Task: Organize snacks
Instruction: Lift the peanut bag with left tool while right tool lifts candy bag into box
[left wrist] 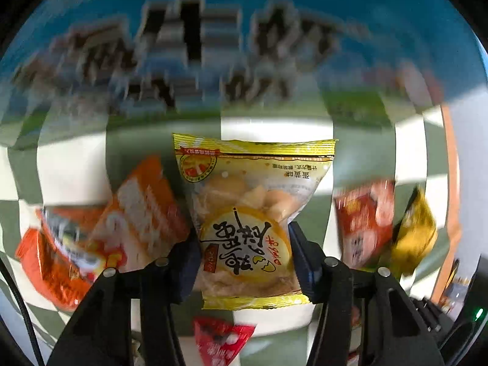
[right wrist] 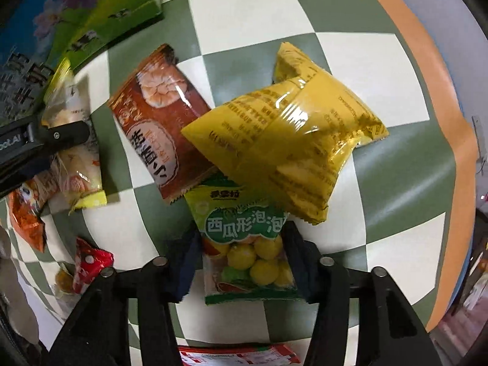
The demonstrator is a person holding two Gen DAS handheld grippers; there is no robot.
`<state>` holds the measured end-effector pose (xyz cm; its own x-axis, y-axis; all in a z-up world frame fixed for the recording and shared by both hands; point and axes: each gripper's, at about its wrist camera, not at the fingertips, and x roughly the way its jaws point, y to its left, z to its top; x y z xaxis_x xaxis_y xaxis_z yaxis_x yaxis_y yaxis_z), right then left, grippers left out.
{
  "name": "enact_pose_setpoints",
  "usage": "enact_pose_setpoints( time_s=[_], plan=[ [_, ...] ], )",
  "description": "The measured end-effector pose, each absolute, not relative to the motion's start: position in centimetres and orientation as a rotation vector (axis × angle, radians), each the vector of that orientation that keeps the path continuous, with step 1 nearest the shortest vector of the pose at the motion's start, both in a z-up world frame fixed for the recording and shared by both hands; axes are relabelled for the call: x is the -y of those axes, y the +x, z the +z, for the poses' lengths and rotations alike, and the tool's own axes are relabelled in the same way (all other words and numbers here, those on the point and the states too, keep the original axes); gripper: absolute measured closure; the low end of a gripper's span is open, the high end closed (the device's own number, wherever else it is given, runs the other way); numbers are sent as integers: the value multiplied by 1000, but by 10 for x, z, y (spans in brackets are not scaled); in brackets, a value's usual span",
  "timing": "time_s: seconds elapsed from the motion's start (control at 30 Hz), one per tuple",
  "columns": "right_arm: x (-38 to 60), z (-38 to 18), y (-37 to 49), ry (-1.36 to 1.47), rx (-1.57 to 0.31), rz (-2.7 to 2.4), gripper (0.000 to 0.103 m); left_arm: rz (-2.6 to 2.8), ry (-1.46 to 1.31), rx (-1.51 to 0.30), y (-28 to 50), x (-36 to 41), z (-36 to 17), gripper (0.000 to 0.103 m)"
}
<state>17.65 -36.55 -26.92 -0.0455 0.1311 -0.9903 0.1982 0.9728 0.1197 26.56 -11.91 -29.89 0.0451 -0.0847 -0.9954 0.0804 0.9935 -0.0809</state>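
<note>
Egg-cake packet [left wrist: 247,213] between left tongs [left wrist: 244,262], pads pressing.

The tabletop [right wrist: 360,61] is checkered green and white with an orange rim. On it, a plain yellow packet [right wrist: 292,140] overlaps a brown-red packet [right wrist: 158,122] and a green gum bag [right wrist: 244,244] showing yellow balls; left of the brown-red packet lies a yellow-and-clear cake packet [left wrist: 250,213].

The egg-cake bag [left wrist: 250,213] sits between the left gripper's [left wrist: 245,259] two fingers, on the checked cloth [left wrist: 70,167]. A cake pack [left wrist: 143,213] lies just left of it — the big milk box [left wrist: 195,45] stands behind. The gum-ball bag [right wrist: 248,244] sits between the right gripper's [right wrist: 241,262] fingers, its top tucked under the puffy bag [right wrist: 289,140].
</note>
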Motion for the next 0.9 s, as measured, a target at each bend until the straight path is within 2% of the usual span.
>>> enact_pose_setpoints(
  time_s=[0.27,0.43,0.57,0.63,0.7,0.9],
  plan=[
    [356,-275,155,265,-1684,50,52,-139,82,-1647,197,105,-309,54],
    [351,-282,156,238,-1722,85,49,-142,102,-1698,203,110,-335,45],
    [338,-287,157,213,-1746,81,44,-128,130,-1690,210,117,-338,45],
    [324,-291,156,172,-1743,80,44,-134,120,-1668,201,120,-332,54],
    [307,-287,151,145,-1731,69,50,-139,106,-1657,196,114,-324,58],
    [305,-274,144,191,-1677,69,54,-142,26,-1611,196,96,-288,60]
  ],
)
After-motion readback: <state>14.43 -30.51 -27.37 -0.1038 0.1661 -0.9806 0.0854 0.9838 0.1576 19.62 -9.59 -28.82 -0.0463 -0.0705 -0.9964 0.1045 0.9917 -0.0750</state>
